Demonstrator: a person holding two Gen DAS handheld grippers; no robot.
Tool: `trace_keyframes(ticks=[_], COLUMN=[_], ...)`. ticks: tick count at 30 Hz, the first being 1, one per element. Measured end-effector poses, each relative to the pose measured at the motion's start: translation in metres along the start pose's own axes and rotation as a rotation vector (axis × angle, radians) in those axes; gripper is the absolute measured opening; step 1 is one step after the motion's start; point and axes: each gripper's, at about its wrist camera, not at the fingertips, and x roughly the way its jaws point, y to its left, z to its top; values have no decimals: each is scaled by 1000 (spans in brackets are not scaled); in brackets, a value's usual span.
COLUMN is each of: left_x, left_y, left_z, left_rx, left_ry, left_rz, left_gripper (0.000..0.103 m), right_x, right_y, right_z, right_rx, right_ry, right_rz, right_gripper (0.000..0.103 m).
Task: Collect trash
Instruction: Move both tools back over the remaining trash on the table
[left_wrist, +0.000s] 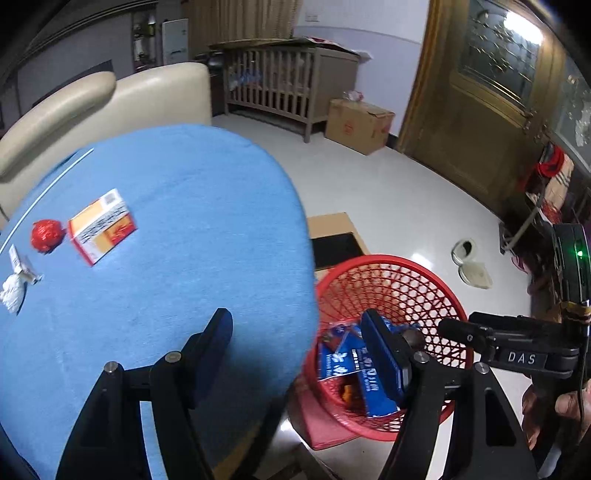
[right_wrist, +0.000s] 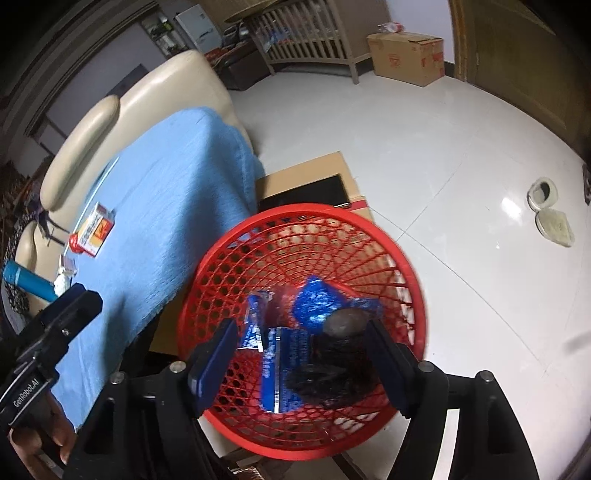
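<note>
A red mesh basket (left_wrist: 376, 258) (right_wrist: 295, 212) stands on the floor beside the blue-covered table (left_wrist: 184, 221). Blue wrappers (right_wrist: 317, 299) lie inside it. My right gripper (right_wrist: 299, 362) hangs open over the basket. A dark crumpled lump (right_wrist: 332, 365) with a grey top sits between its fingers, close to the right one, and the pads do not press on it. My left gripper (left_wrist: 299, 332) is open and empty over the table's edge. On the table's left lie an orange-and-white box (left_wrist: 101, 227), a red crumpled ball (left_wrist: 46, 235) and white paper scraps (left_wrist: 14, 284).
A cream sofa (left_wrist: 110, 99) stands behind the table. Flat cardboard (right_wrist: 314, 177) lies on the floor under the basket. Further off are a cardboard box (left_wrist: 358, 125), a wooden crib (left_wrist: 273, 85), slippers (right_wrist: 550, 214) and a wooden door (left_wrist: 480, 110). A blue bottle (right_wrist: 26, 278) lies at the left.
</note>
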Motion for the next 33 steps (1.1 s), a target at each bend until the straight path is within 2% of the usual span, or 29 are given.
trace_keyframes(ticks=[6,11,14,19,24,28,31,33], left_x=[-9,-17,-23,-38,-53,-58,-58,-58], left_y=[29,68,99,163,218,253,266,270], left_z=[-7,-17,-27,-48,-68,-84,-91,-93], left_rx=[-61,-123,-169,-265,-371,-468,-500,-506], left_ry=[-21,-37,-39,-43,-56,-55,-51,-50], left_rz=[17,47,95,222,301,320,329,330], left_gripper=[73,73,73,73,73,73,73,73], right_x=[8,19,30,52,68,85,92,96], right_y=[38,80,109,163,230,272,300,320], right_z=[2,2,1,-2,0,14,29,41], right_rx=[-58,-139,-202,-331,-501,-544,-560,-569], right_ry=[37,63,91,105,48,37,-3,-33], right_rz=[-18,-39,-69,-90,-47,3,57,83], right_gripper=[79,80,85,86,86,87,87,92])
